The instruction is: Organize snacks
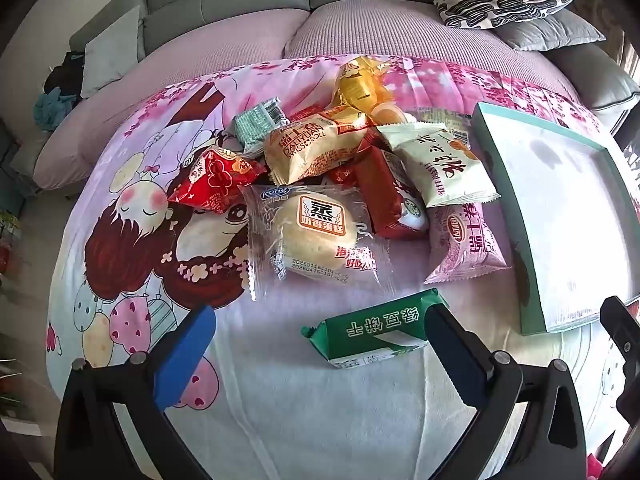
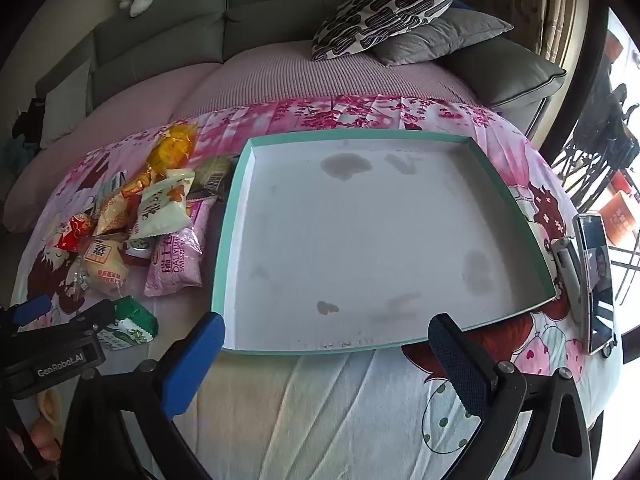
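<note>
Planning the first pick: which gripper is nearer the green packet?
Left. The green packet lies just ahead of the open left gripper; the right gripper is over by the tray.

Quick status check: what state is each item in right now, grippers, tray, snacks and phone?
Left gripper: open, empty, over the green packet.
Right gripper: open, empty, at the tray's near edge.
Teal tray: empty, stained floor.
Green packet: sealed, flat, apart from the pile.
Snack pile: heaped left of the tray.
Phone: propped up, screen lit.
</note>
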